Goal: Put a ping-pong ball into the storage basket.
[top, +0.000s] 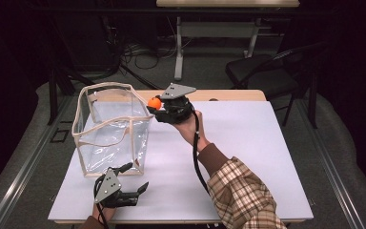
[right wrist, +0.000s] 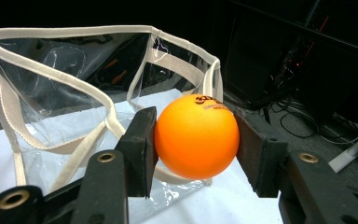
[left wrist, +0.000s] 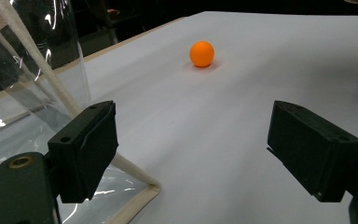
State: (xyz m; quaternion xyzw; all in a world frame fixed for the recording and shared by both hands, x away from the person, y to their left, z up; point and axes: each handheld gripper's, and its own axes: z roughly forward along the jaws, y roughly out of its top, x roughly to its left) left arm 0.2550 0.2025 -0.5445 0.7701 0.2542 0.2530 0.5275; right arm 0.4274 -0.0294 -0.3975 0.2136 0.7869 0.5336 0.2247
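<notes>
My right gripper (top: 155, 106) is held up beside the right rim of a clear plastic bag with cream trim (top: 106, 128), shut on an orange ball (top: 154, 102). In the right gripper view the ball (right wrist: 196, 137) is pinched between both pads, with the open bag (right wrist: 70, 77) just beyond. My left gripper (top: 137, 176) rests low near the table's front edge, by the bag's front right corner, open and holding nothing. In the left gripper view (left wrist: 191, 149) a second orange ball (left wrist: 202, 53) lies on the white table ahead, and the bag's corner (left wrist: 28, 65) stands at the left.
The white table top (top: 252, 143) stretches right of the bag. Behind the table are a black chair (top: 267, 71), another table's white legs (top: 178, 47) and loose cables on the floor (top: 143, 57).
</notes>
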